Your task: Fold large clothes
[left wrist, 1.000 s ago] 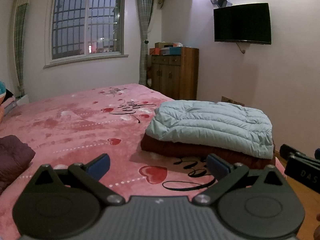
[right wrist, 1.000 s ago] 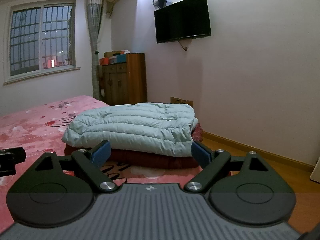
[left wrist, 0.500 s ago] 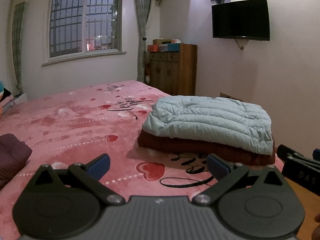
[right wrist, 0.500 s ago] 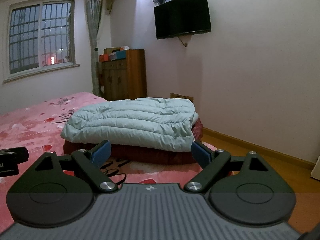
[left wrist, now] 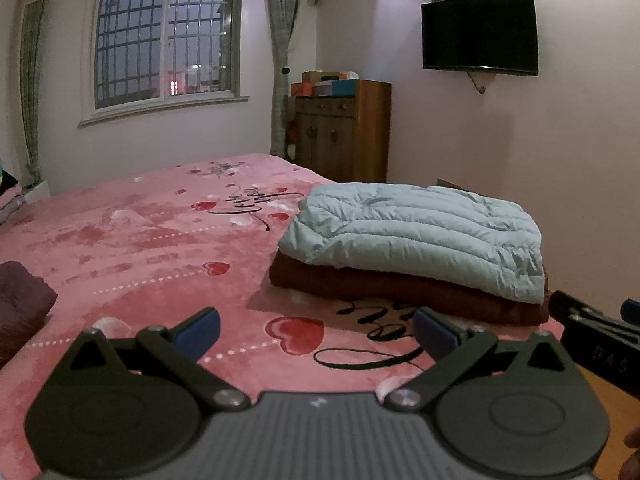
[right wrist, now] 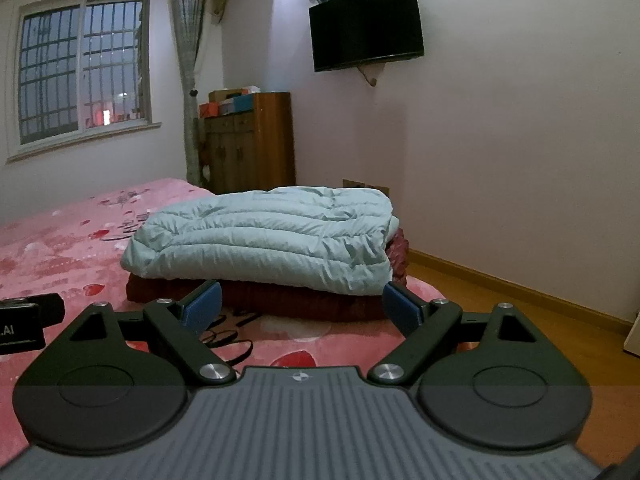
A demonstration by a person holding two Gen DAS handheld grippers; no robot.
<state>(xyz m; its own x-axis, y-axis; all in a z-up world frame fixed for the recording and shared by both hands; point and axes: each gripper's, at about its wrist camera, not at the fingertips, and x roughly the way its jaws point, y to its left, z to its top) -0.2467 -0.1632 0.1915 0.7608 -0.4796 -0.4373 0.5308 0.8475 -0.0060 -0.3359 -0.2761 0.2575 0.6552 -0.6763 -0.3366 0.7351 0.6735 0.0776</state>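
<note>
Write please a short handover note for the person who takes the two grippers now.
Left gripper: open, empty, above the pink bed.
Right gripper: open, empty, facing the stack.
Light blue padded jacket lies folded on a folded dark red garment at the bed's corner.
Left to do: a dark purple garment at the bed's left edge; whether it is folded cannot be told.

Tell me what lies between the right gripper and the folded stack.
Only bare pink bedspread with heart and script print separates the open right gripper from the light blue jacket atop the dark red garment, per the right wrist view.
</note>
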